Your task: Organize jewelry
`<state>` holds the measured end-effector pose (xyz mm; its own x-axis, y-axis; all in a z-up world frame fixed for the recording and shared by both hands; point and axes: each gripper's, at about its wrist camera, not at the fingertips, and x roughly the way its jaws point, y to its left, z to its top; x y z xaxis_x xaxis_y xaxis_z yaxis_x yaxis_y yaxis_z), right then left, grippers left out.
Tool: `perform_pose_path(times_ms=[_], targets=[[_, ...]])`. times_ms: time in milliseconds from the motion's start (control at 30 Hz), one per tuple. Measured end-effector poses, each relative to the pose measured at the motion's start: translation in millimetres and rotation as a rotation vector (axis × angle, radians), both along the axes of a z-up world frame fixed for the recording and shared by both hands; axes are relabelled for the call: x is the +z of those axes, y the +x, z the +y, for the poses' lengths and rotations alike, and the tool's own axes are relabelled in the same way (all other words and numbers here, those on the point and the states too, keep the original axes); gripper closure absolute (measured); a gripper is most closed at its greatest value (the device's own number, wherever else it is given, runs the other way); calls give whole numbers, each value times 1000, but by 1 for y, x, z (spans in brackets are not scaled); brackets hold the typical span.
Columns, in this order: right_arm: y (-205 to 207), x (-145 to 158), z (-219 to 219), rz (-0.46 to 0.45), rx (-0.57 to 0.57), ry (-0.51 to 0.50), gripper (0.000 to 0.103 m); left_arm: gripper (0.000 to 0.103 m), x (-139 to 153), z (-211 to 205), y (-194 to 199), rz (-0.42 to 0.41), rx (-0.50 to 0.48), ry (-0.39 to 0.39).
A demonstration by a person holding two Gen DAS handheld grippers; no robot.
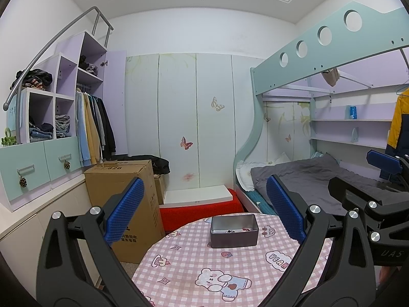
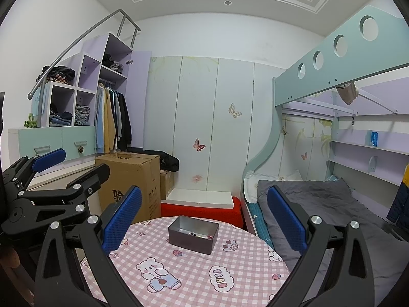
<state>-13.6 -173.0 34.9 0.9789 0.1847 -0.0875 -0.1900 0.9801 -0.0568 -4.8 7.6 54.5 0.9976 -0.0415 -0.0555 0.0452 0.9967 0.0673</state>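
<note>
A dark grey open metal box point(image 1: 234, 231) stands on the round table with a pink checked cloth point(image 1: 194, 263). A few small jewelry pieces point(image 1: 231, 230) lie on its floor. It also shows in the right wrist view point(image 2: 193, 234) with small pieces point(image 2: 195, 234) inside. My left gripper point(image 1: 204, 211) is open and empty, held above the table short of the box. My right gripper point(image 2: 204, 215) is open and empty, likewise above the table short of the box. The right gripper shows in the left view point(image 1: 383, 179) at the right edge; the left gripper shows in the right view point(image 2: 51, 168) at the left.
A cardboard box point(image 1: 122, 199) stands on the floor left of the table. A red stool with a white board point(image 1: 202, 207) sits behind it. A bunk bed with grey bedding point(image 1: 319, 179) is to the right. Wardrobe and shelves point(image 1: 64, 117) line the left wall.
</note>
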Motion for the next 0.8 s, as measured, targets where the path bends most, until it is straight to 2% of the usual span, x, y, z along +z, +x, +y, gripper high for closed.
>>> perform_pose_path(times_ms=[800], targets=[[13, -5, -5, 26, -10, -1, 8, 8, -6, 6, 11, 19, 7, 11]])
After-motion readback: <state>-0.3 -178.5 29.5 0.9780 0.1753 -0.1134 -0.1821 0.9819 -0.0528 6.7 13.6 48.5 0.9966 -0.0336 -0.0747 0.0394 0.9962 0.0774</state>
